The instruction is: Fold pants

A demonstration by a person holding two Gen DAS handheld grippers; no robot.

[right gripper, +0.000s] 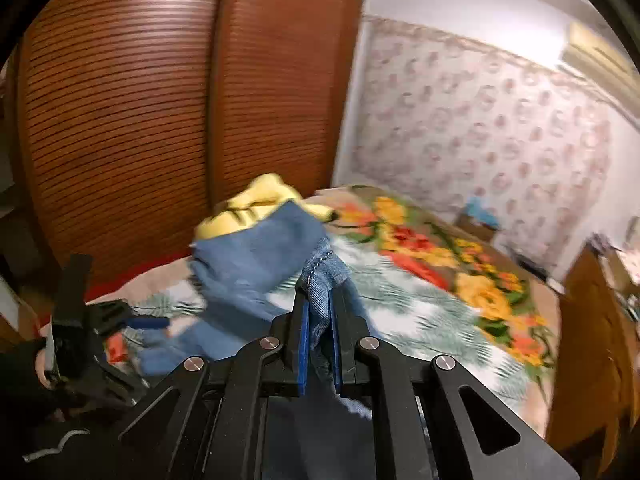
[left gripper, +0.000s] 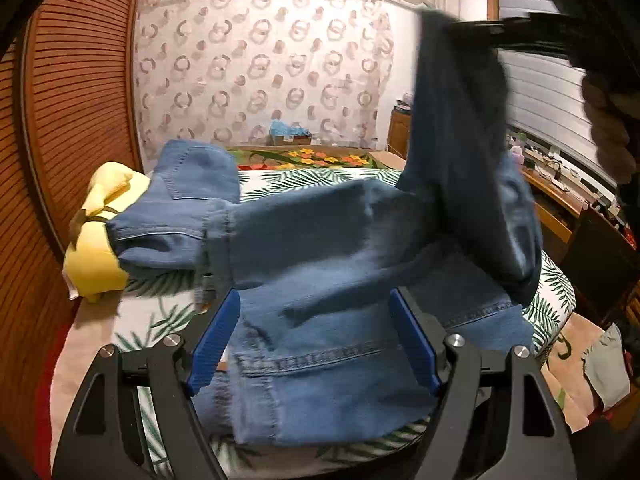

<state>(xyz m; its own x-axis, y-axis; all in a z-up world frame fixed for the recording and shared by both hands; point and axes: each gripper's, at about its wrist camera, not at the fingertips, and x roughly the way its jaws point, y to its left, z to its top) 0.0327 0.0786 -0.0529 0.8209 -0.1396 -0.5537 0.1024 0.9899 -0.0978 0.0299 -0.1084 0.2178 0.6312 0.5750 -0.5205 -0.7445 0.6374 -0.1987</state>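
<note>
One pair of jeans (left gripper: 320, 248) is spread across the bed (left gripper: 160, 320), far end draped onto a yellow plush (left gripper: 100, 216). One leg/hem is held aloft by the right hand-held gripper (right gripper: 319, 320), pads clamped on a denim edge. Left hand-held gripper (left gripper: 316, 340) is apart, nothing held, denim lying btwn and under its fingers. Judged early in the fold: no neat crease seen yet, stacking and flattening left. No readable brand or text.
</note>
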